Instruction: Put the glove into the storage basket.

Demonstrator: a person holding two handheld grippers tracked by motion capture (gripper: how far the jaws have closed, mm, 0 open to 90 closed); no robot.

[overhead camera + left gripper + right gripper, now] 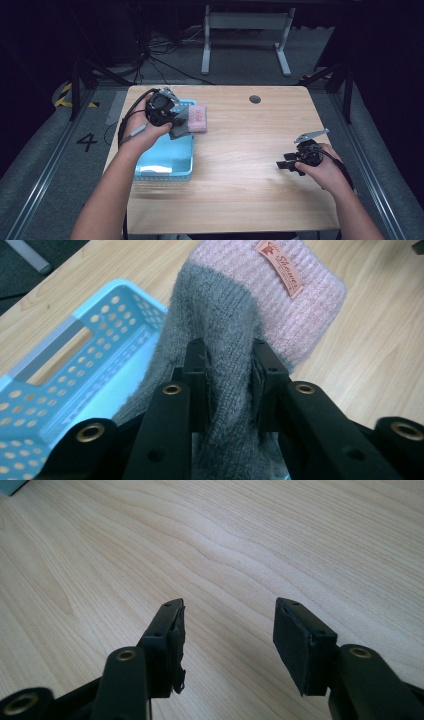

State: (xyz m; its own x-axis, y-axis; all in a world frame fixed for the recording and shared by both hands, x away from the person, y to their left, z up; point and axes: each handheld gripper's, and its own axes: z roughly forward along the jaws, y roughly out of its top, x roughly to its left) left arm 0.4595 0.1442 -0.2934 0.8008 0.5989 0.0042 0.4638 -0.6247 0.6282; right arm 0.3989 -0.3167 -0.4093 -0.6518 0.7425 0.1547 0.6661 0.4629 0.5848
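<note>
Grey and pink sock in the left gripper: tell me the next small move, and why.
Probably carry it back over the blue basket and lower it. The left gripper is shut on the sock's grey part, while its pink cuff hangs past the basket's far rim, above the table.

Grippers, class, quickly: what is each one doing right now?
Left gripper: closed on the grey and pink sock.
Right gripper: open, holding nothing.

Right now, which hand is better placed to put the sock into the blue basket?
Left. Its hand-held gripper is shut on the sock, right by the basket. The right hand-held gripper is open over the bare table, far away.
</note>
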